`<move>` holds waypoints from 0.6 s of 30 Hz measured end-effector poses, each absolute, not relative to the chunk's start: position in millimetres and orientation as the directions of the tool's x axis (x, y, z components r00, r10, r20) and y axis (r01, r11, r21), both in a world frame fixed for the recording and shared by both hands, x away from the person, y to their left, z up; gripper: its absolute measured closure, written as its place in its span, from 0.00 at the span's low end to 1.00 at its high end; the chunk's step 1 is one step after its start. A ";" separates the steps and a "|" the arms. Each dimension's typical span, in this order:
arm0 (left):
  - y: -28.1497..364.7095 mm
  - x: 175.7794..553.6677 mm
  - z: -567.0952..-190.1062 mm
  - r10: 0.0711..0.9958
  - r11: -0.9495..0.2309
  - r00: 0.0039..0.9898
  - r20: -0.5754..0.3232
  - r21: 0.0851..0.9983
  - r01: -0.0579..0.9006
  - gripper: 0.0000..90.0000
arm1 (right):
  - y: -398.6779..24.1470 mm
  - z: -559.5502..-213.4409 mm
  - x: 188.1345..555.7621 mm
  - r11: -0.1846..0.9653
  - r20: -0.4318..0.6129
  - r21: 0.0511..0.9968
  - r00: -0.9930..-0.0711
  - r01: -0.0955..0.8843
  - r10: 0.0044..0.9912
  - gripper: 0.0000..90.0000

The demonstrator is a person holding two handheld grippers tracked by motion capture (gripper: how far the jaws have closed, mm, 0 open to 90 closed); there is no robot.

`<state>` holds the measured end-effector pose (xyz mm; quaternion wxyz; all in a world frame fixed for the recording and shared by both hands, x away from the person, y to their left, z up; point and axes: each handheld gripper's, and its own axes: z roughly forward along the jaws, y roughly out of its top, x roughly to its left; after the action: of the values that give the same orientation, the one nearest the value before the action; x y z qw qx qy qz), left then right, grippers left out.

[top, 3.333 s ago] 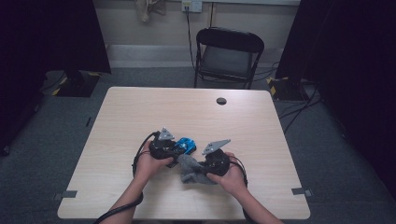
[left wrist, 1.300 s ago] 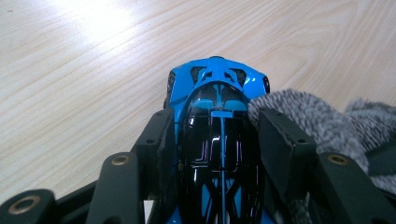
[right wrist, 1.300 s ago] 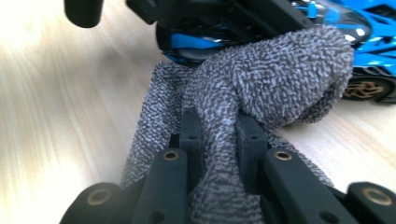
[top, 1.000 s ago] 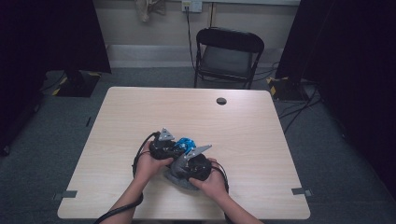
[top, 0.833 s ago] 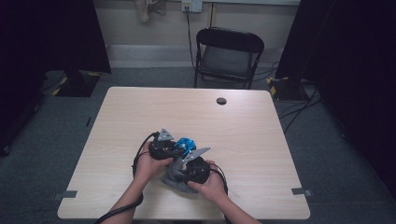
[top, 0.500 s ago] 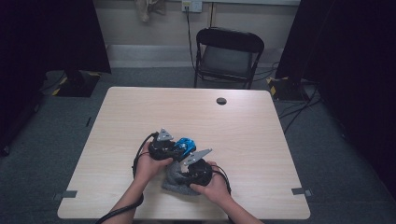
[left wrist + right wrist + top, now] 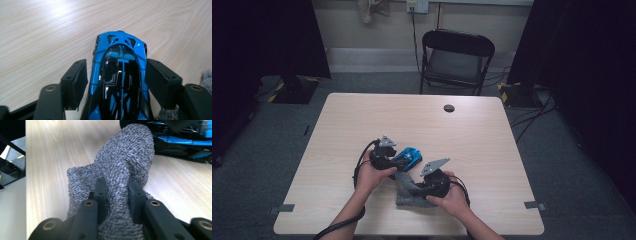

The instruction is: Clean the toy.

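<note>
step: wiping blue toy car [image 7: 120, 82] | left gripper [image 7: 117, 75]: jaws just opening, straddling car loosely on table [image 7: 362, 115] | right gripper [image 7: 115, 192]: pinching grey cloth [image 7: 125, 165] beside car | tip: re-steady car, wipe lightly

light: dim room, black at both sides, table [image 7: 362, 125] lit evenly from above | shadows: soft, short | glare: pale sheen on the wood in the left gripper view, bright streaks on the blue toy car [image 7: 120, 75] roof | focus: jaws near the lens soft, grey cloth [image 7: 125, 162] weave sharp
</note>
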<state>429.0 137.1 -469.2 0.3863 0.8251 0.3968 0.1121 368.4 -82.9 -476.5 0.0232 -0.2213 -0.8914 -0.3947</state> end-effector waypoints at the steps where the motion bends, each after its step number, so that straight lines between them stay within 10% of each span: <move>1: 137.3 428.4 -467.9 0.738 -0.390 0.664 -0.118 0.728 0.564 0.35 | -84.1 -476.3 369.0 0.589 0.218 0.694 -0.900 0.414 0.376 0.80; 18: 125.6 402.8 -445.8 0.616 -0.459 0.781 -0.102 0.760 0.460 0.30 | -136.5 -454.7 383.3 0.495 0.206 0.750 -0.866 0.439 0.456 0.48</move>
<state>402.8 125.6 -445.8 0.4127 0.8488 0.3169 0.0943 383.3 -136.5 -454.7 -0.0097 -0.2586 -0.8645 -0.4309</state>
